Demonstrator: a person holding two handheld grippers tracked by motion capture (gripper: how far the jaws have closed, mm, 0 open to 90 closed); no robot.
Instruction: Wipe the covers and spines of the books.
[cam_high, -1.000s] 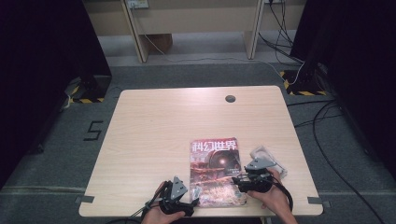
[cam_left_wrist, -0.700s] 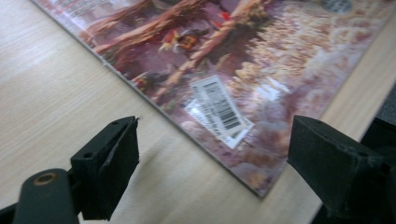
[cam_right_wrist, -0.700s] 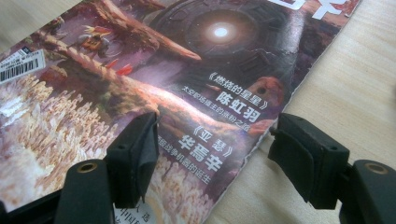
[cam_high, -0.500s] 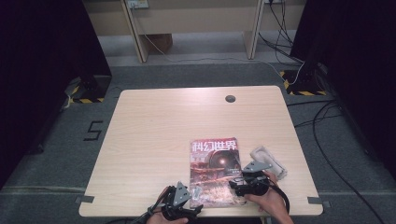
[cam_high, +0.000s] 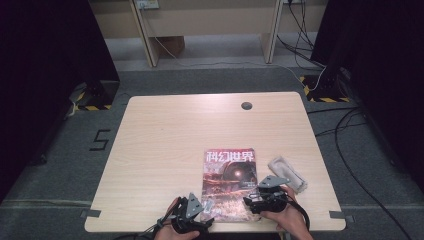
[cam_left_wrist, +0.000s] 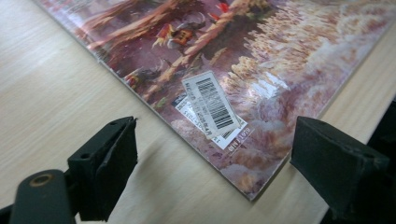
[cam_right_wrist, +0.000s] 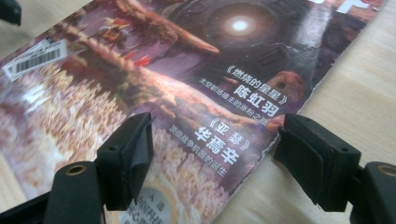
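Observation:
A glossy magazine (cam_high: 229, 182) with a dark sci-fi cover and white Chinese title lies flat near the table's front edge. My left gripper (cam_high: 205, 212) is at its near left corner. In the left gripper view the jaws (cam_left_wrist: 215, 140) stand open, with the corner and its barcode sticker (cam_left_wrist: 212, 102) between them, untouched. My right gripper (cam_high: 251, 201) sits over the magazine's right edge. Its jaws (cam_right_wrist: 217, 135) have just been opening and now stand wide, straddling that edge of the magazine (cam_right_wrist: 163, 60) without pressing on it.
A clear plastic pouch (cam_high: 286, 172) lies just right of the magazine, beside my right hand. The wooden table (cam_high: 165, 145) has a round cable hole (cam_high: 246, 105) at the back. Cables run over the floor at the right.
My right gripper has slid slightly toward the near edge along the magazine's right side. The left gripper and the magazine have barely moved.

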